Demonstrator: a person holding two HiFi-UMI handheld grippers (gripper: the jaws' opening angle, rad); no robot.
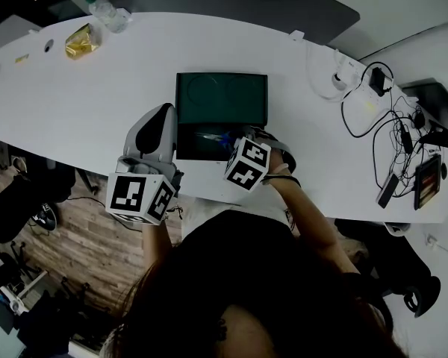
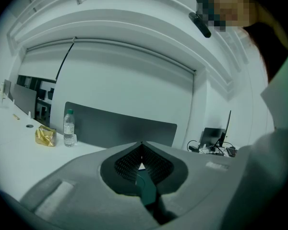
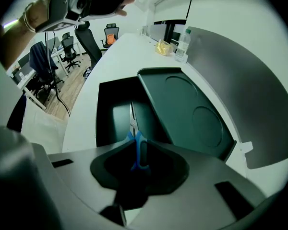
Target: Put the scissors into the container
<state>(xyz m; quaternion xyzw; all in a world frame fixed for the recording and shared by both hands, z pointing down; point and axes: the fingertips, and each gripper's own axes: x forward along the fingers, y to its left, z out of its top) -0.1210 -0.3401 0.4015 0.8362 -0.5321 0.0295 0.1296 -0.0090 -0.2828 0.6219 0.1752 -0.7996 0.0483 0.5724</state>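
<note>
White over the tabletop (image 1: 97,103). Dark green all through the container (image 1: 221,99), lid and base alike. Bright blue on the handles of the scissors (image 3: 139,157), pale silver on the blades. Light grey on the shell of the left claw (image 2: 142,150), black and finely ribbed on its inner pads; same grey and black on the right claw (image 3: 133,139). Black-and-white square markers on each claw's cube (image 1: 140,196). Clear with a green cap for the bottle (image 1: 104,12). Crinkled gold on the packet (image 1: 82,41). Brown wood planks across the floor (image 1: 97,245). Black for the cables (image 1: 381,125).
</note>
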